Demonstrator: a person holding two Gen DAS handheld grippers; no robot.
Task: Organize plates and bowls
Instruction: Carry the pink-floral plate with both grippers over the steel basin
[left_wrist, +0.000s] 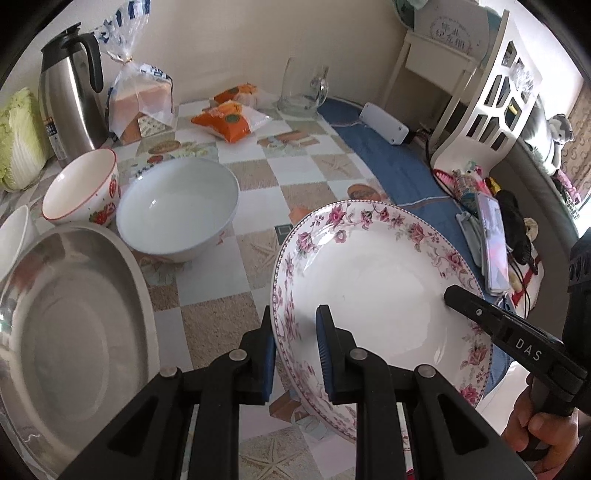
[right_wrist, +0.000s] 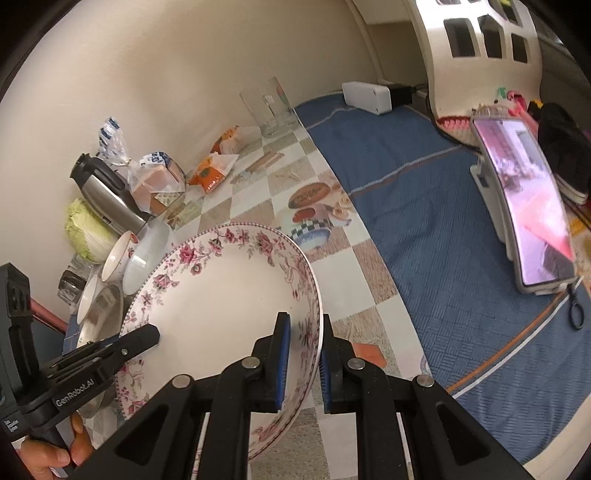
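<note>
A: Step in hand? Floral plate was off the table, tilted; left gripper pinched its rim at 9 o'clock, right gripper clamped the opposite rim.

B: Next likely called for a level carry to the steel plate, 9 o'clock. White bowl and strawberry bowl crowded 10 o'clock; kettle stood behind.
</note>
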